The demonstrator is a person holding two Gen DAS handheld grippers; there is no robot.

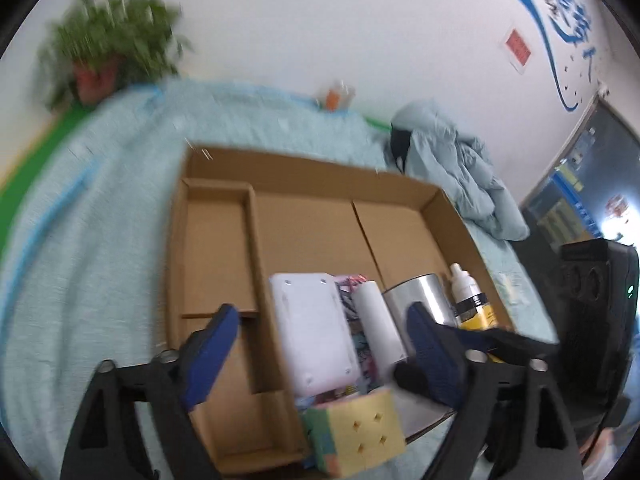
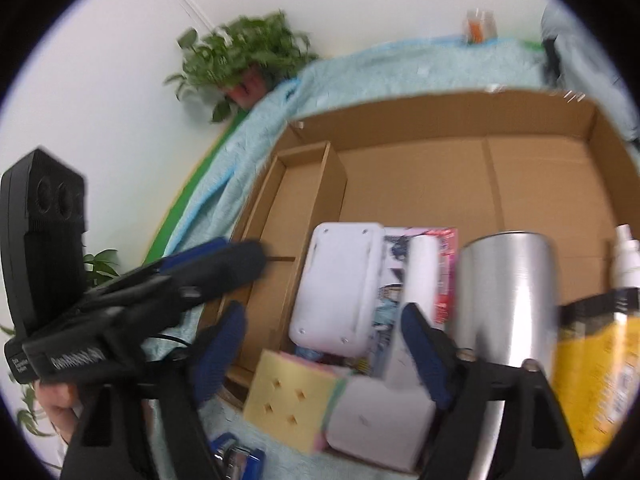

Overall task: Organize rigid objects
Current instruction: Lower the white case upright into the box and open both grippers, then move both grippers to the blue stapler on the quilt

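A shallow cardboard tray (image 1: 320, 172) (image 2: 440, 112) lies on a light blue cloth. Near its front sit a white rectangular device (image 1: 312, 328) (image 2: 340, 280), a white tube (image 1: 378, 324) (image 2: 422, 272) on a printed packet, a silver can (image 1: 420, 296) (image 2: 508, 296), a yellow-labelled bottle (image 1: 478, 314) (image 2: 600, 364) and a small white bottle (image 1: 464, 280) (image 2: 628, 256). A pastel puzzle cube (image 1: 360, 440) (image 2: 296, 404) sits at the front rim. My left gripper (image 1: 320, 360) is open above the white device. My right gripper (image 2: 320, 356) is open above the cube. The left gripper also shows in the right wrist view (image 2: 208, 268).
A potted plant (image 1: 108, 60) (image 2: 244, 64) stands at the cloth's far left corner. An orange-labelled jar (image 1: 334, 96) (image 2: 478, 26) stands at the far edge. A crumpled blue garment (image 1: 452, 168) lies right of the tray. A blue stapler (image 2: 236, 456) lies in front of the tray.
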